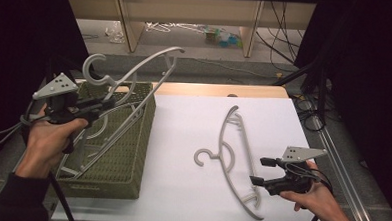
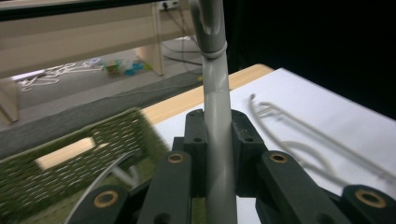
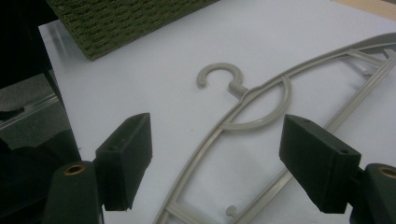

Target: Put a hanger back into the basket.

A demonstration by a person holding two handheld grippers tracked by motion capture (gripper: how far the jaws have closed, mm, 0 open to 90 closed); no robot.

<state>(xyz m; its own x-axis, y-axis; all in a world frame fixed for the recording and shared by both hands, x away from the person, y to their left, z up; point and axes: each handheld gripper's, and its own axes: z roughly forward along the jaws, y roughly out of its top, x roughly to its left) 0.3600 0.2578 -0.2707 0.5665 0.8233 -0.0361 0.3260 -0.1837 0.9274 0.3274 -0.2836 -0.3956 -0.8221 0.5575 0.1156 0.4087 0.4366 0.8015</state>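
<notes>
My left gripper (image 1: 103, 104) is shut on the arm of a grey plastic hanger (image 1: 145, 68), which it holds tilted above the green woven basket (image 1: 127, 152). In the left gripper view the hanger's bar (image 2: 215, 84) runs straight up between the closed jaws. A second grey hanger (image 1: 237, 157) lies flat on the white tabletop. My right gripper (image 1: 261, 171) hovers at its lower end, open. In the right gripper view the lying hanger (image 3: 254, 122) passes beneath and between the two wide-apart pads (image 3: 126, 154), which do not touch it.
More grey hangers (image 1: 89, 151) rest inside the basket, which sits at the table's left side. The white table surface (image 1: 182, 140) stretches between basket and lying hanger. Beyond the far wooden edge (image 1: 215, 90) are the floor, furniture legs and cables.
</notes>
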